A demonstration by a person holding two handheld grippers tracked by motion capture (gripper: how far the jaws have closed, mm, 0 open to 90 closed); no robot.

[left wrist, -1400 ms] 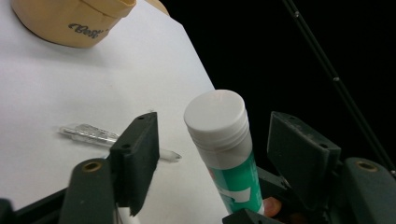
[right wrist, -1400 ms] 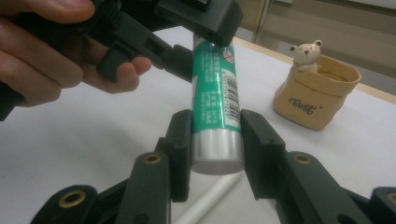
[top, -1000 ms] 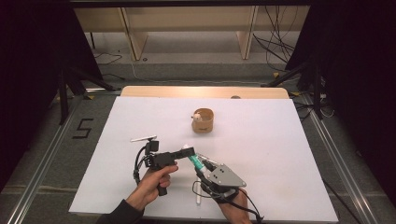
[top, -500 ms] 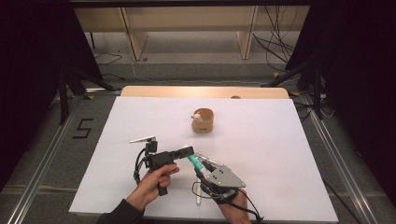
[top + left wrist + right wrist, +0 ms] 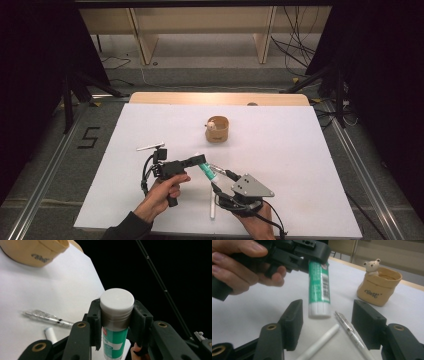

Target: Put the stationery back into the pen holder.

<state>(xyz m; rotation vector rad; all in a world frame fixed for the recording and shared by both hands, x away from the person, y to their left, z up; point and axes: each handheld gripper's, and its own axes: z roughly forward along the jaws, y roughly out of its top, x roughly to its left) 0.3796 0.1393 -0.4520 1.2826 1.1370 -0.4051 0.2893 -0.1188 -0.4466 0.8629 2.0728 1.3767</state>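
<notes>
While the left gripper (image 5: 117, 322) clamps a green glue stick with a white cap (image 5: 117, 315) above the white table's (image 5: 300, 150) near middle, the right gripper (image 5: 327, 325) gapes empty just right.

The left gripper (image 5: 200, 161) is black plastic, and a black cable is looping off its back. The right gripper (image 5: 325, 323) is black too, with thick square jaws. Round brass rings are shining in its arms. A grey plate (image 5: 251, 185) with three corners and small dark screws is sitting on top of it. The person is wearing a dark sleeve (image 5: 125, 231).
</notes>
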